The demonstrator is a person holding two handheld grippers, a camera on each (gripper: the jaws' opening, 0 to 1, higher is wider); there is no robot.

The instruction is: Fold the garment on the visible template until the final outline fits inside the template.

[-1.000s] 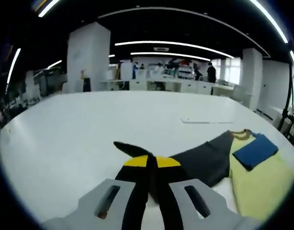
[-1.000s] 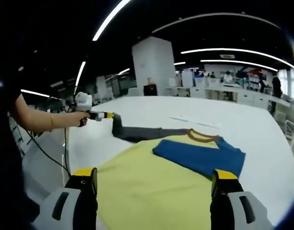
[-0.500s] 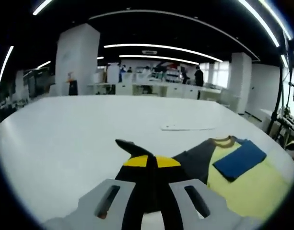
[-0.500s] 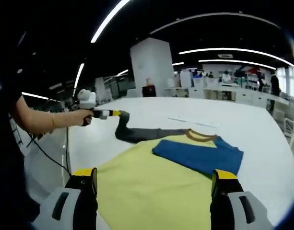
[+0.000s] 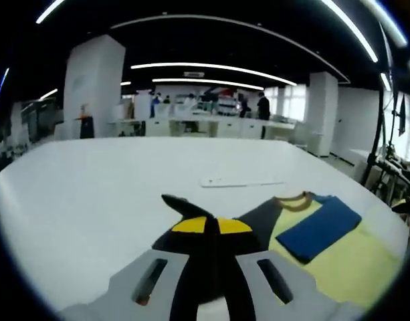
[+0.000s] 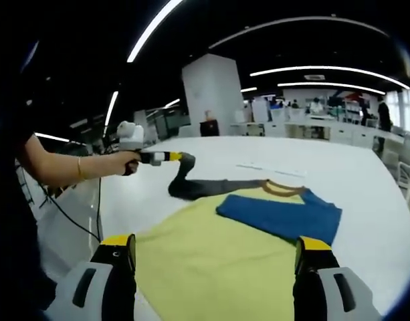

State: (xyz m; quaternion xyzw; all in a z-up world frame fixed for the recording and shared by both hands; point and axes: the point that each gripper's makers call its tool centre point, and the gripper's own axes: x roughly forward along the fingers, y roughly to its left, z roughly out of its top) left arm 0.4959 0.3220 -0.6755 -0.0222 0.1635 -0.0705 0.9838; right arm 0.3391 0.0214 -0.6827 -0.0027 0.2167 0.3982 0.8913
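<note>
A garment lies on the white table [image 5: 91, 200]: yellow body [image 6: 211, 261], tan collar [image 6: 283, 188], a blue sleeve [image 6: 281, 215] folded across the chest, and a dark grey sleeve [image 6: 215, 187] stretched to the left. My left gripper [image 5: 211, 224] is shut on the end of that grey sleeve [image 5: 258, 217]. In the right gripper view the left gripper [image 6: 171, 157], held in a person's hand [image 6: 128, 160], holds the sleeve end up off the table. My right gripper [image 6: 215, 247] is open above the near hem of the yellow body, holding nothing.
A thin white strip [image 5: 241, 182] lies on the table beyond the collar. A white pillar [image 5: 91, 87] and desks with people stand far behind. The table edge [image 6: 64, 234] runs near the person's arm, with a black cable hanging there.
The left gripper has carried the grey sleeve end upward and to the right, toward the garment body, so the sleeve now bends up off the table. My right gripper has stayed where it was, still open.
</note>
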